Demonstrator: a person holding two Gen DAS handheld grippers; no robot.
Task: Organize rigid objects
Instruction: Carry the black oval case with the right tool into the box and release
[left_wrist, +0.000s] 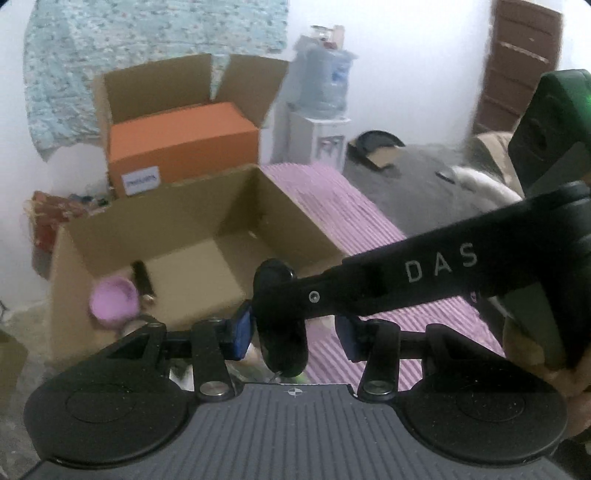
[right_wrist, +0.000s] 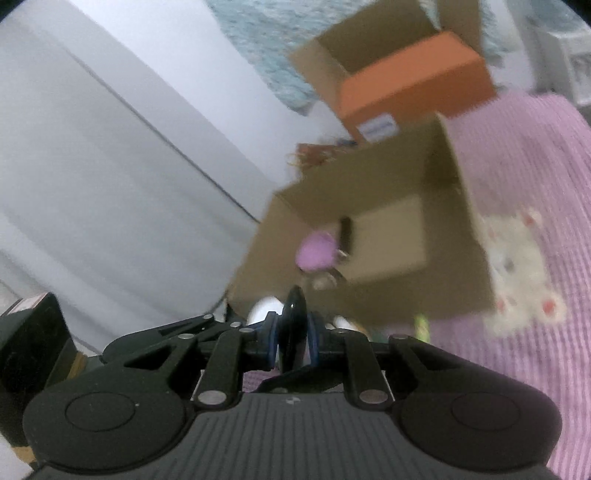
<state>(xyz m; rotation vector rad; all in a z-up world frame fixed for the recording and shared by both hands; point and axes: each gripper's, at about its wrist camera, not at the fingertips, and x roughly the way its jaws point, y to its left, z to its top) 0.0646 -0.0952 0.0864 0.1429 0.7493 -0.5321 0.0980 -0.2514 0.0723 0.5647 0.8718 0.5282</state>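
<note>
Now: right gripper (right_wrist: 291, 341) clamped on black disc (right_wrist: 293, 328), edge-on, upright between pads. Left gripper (left_wrist: 291, 338) spread open around same disc, not touching. Box (right_wrist: 369, 302) just ahead, below; pink bowl (right_wrist: 316, 251) at its near-left corner. Right nearer.

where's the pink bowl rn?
The pink bowl sits inside the open cardboard box, in its near-left corner beside a dark stick-like item. In the right wrist view it shows just ahead of the right gripper.
</note>
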